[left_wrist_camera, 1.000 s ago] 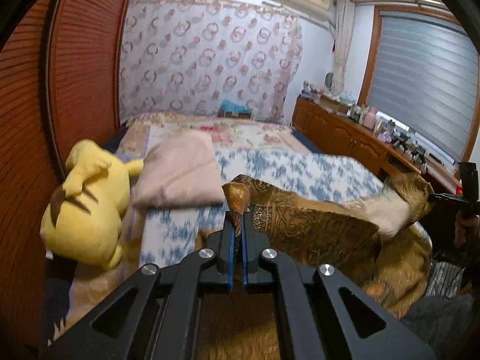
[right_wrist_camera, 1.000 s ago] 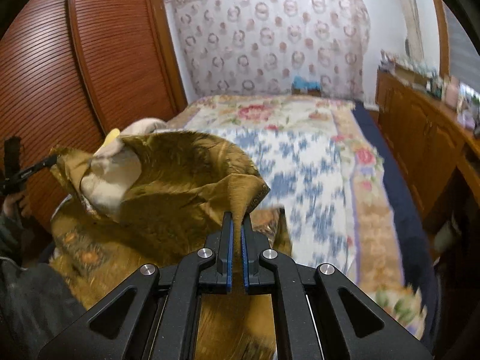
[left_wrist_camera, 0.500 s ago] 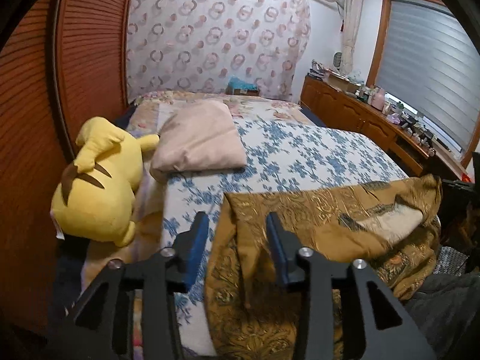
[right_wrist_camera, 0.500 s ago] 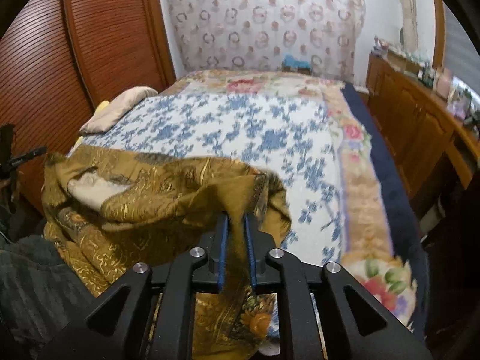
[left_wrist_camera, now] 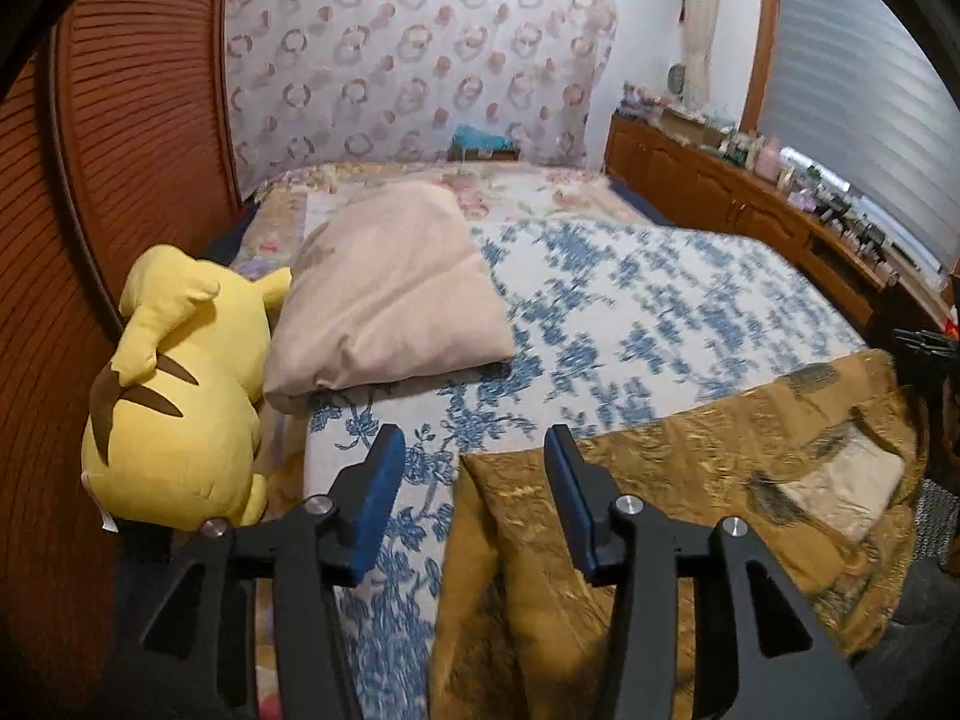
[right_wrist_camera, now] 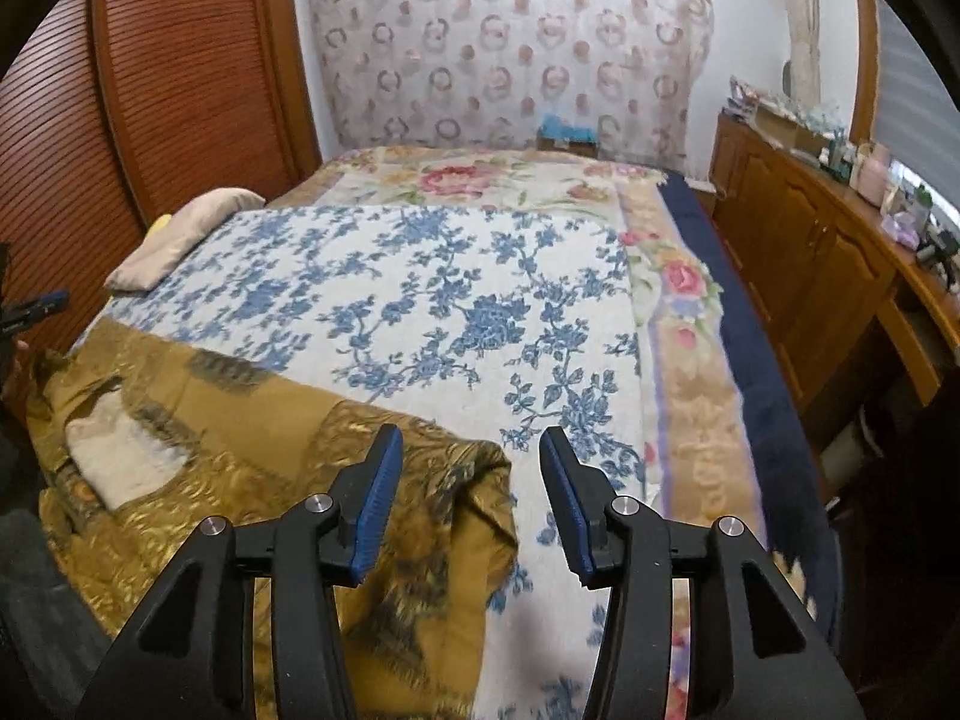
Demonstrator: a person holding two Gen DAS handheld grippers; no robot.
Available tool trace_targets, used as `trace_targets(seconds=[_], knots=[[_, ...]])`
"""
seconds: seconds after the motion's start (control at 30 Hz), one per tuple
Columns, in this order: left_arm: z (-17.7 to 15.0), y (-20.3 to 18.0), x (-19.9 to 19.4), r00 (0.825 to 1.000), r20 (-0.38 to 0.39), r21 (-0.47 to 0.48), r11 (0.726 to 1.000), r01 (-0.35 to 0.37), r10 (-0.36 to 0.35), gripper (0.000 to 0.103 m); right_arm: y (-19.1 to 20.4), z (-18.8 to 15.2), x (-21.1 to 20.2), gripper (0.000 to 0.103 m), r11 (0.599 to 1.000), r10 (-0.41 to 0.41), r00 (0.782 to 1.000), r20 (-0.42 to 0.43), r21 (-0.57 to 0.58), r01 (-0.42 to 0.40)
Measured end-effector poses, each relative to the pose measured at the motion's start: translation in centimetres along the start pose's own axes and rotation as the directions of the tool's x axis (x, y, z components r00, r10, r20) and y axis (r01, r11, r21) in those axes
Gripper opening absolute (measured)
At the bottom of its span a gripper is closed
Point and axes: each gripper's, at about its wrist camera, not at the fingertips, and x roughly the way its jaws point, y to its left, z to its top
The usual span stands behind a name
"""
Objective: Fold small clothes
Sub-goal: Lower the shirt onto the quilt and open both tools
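Observation:
A golden-brown patterned garment [left_wrist_camera: 690,480] lies spread along the near edge of the bed, with a pale lining patch [left_wrist_camera: 840,486] showing. My left gripper [left_wrist_camera: 474,450] hovers over its left corner with its jaws opening; the cloth lies below them and the pads do not press it. In the right wrist view the same garment [right_wrist_camera: 240,420] fills the lower left. My right gripper [right_wrist_camera: 470,450] hangs over its rumpled right corner, jaws opening too, with nothing gripped.
The bed has a blue floral cover [right_wrist_camera: 450,300]. A yellow plush toy [left_wrist_camera: 180,396] and a beige pillow [left_wrist_camera: 390,300] lie at its left side by the wooden slatted doors [left_wrist_camera: 138,120]. A cluttered wooden sideboard [right_wrist_camera: 810,240] runs along the right.
Both grippers held the garment's corners shut and raised; they have since opened and let go. The garment has dropped flat onto the bed, and both grippers have sunk lower.

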Motion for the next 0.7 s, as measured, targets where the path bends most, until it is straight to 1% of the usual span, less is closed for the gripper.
trace_targets(seconds=[0.17,0.23,0.33,0.43,0.53,0.7], knots=[[-0.2,0.1,2.2,0.998,-0.058,0.011,1.0,-0.003,0.004,0.047,0.2,-0.1,2.3,0.048,0.999,0.05,0.998,-0.038,0.009,-0.05],[-0.4,0.0,2.6,0.997,-0.073,0.015,1.0,-0.001,0.002,0.047,0.3,-0.4,2.9,0.051,0.998,0.061,0.997,-0.054,0.009,-0.06],[-0.6,-0.2,3.1,0.996,-0.093,0.021,1.0,-0.001,0.003,0.047,0.3,-0.8,4.0,0.053,0.999,0.055,0.994,-0.09,0.006,-0.054],[-0.8,-0.1,3.7,0.993,-0.115,0.021,1.0,-0.006,0.008,0.047,0.2,-1.2,4.7,0.054,0.999,0.043,0.993,-0.107,0.004,-0.043],[-1.0,0.0,4.1,0.991,-0.131,0.017,1.0,-0.008,0.01,0.047,0.1,-1.4,5.5,0.057,1.0,0.029,0.991,-0.13,0.001,-0.029],[-1.2,0.2,4.5,0.991,-0.137,0.0,1.0,-0.008,0.008,0.048,0.2,-1.6,5.8,0.061,1.0,0.016,0.991,-0.13,-0.01,-0.018]])
